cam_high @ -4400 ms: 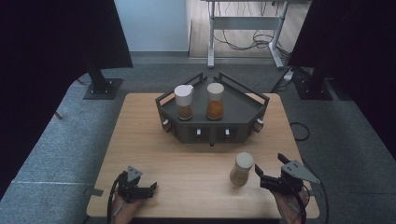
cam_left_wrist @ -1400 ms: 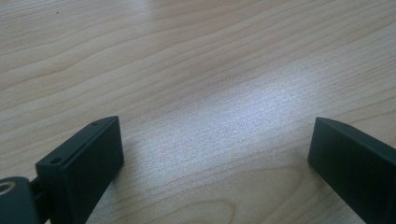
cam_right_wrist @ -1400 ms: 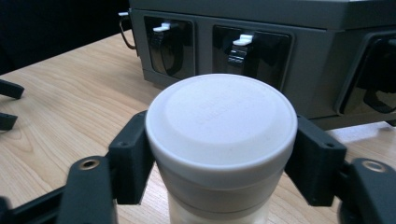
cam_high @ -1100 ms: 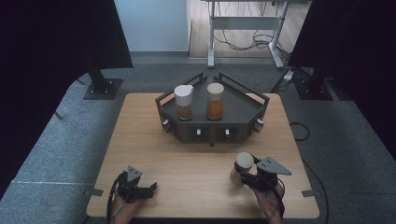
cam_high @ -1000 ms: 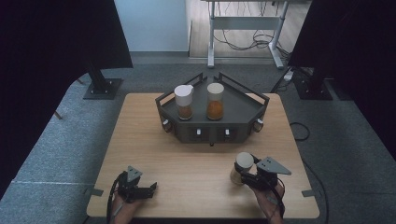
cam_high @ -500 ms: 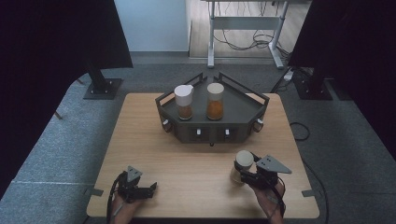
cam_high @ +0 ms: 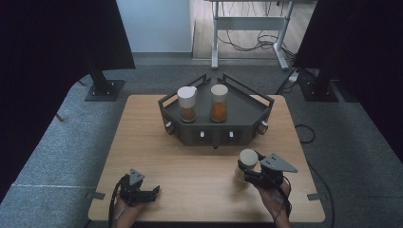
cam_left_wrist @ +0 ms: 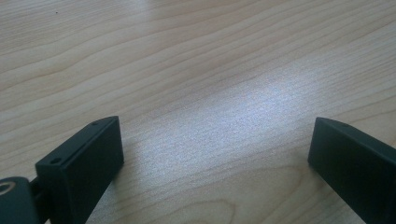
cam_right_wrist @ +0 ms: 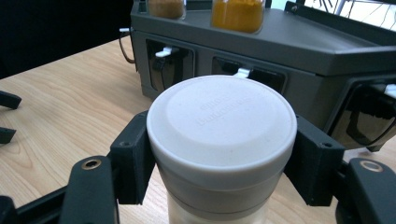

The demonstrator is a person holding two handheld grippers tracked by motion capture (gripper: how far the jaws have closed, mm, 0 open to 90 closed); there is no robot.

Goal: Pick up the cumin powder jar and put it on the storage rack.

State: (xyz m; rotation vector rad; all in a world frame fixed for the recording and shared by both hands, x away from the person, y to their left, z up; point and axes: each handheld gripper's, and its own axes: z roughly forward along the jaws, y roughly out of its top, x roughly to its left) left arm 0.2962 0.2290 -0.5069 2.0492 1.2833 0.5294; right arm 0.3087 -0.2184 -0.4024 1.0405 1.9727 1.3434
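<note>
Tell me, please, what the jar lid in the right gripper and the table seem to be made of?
Jar lid: probably matte plastic, off-white, with faint moulded lettering on top. Table: wood or wood-look laminate, pale with flowing grain lines and a soft sheen; which of the two is unclear.

- Only lettering you'll find: raised, same-colour writing moulded into the white lid of the jar in your right tool, seen in the right gripper view.
- It runs in two short lines near the lid's middle, too faint and blurred to read a single word.
- Two spice jars on the grey rack: no label you can read in the high view.
- Rack front and tabletop: no readable numbers, brands or signs.
</note>
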